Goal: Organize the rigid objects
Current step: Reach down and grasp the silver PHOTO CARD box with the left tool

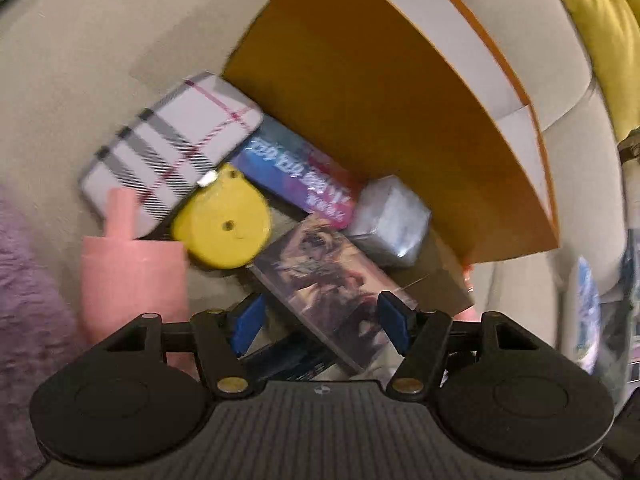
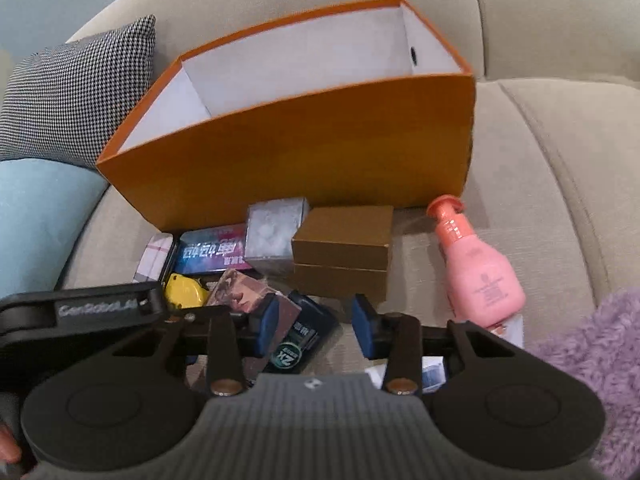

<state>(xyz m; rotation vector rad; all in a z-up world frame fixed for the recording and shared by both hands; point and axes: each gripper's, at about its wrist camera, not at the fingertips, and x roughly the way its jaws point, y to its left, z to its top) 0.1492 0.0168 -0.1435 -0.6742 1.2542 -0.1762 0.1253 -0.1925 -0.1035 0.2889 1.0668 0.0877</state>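
- The flat rectangular box with a dark picture [image 1: 320, 280] lies near, on the beige sofa [image 1: 100, 60], in front of the orange cardboard box [image 1: 360, 100].
- It looks stiff, light and a little slippery; I would grip its long edges.
- The left gripper [image 1: 320, 320] stands wide around it, not pressing.
- The right gripper [image 2: 316, 328] is half open, empty.

Just ahead of my right tool's tips, between its blue pads, I read "ZX" in pale green on the dark blue-black rectangular packet [image 2: 306, 338]; the smaller print beside it is too fine to make out. On the black body of the other gripper [image 2: 86, 312], off to the left of my right tool, raised letters spell "GenRobot.AI" as far as I can tell. The blue and pink flat box [image 2: 212, 254] beyond carries large white Chinese characters, upside down to me and unreadable. The pink plastic bottle [image 2: 482, 280] has a tiny illegible label.
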